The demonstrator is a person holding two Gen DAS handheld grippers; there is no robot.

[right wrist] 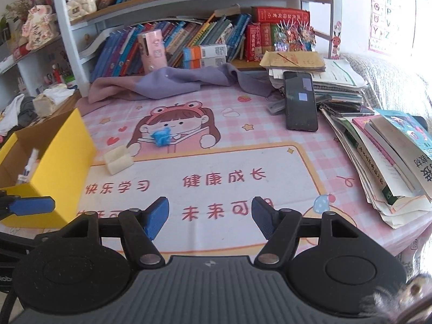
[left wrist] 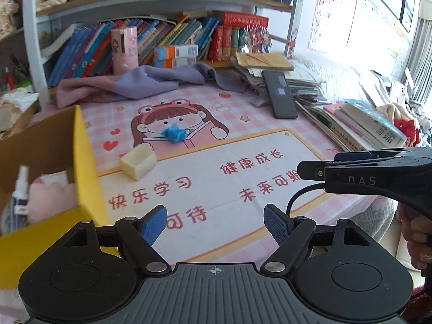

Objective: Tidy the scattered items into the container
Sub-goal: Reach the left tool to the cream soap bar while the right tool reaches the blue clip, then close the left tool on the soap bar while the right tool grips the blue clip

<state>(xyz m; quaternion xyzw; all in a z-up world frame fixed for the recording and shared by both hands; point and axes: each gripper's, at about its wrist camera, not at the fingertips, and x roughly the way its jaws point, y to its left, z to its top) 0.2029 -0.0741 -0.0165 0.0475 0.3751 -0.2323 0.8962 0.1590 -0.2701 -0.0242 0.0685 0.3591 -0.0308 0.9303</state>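
Note:
A yellow cardboard box stands open at the left of the pink desk mat; it also shows in the right wrist view. Inside it are a small white spray bottle and a pink soft item. A cream block lies on the mat just right of the box. A small blue toy lies beyond it. My left gripper is open and empty above the mat's front. My right gripper is open and empty beside it.
A black phone leans on a stack of papers and books along the right edge. A purple cloth and a pink canister lie at the back under the bookshelf.

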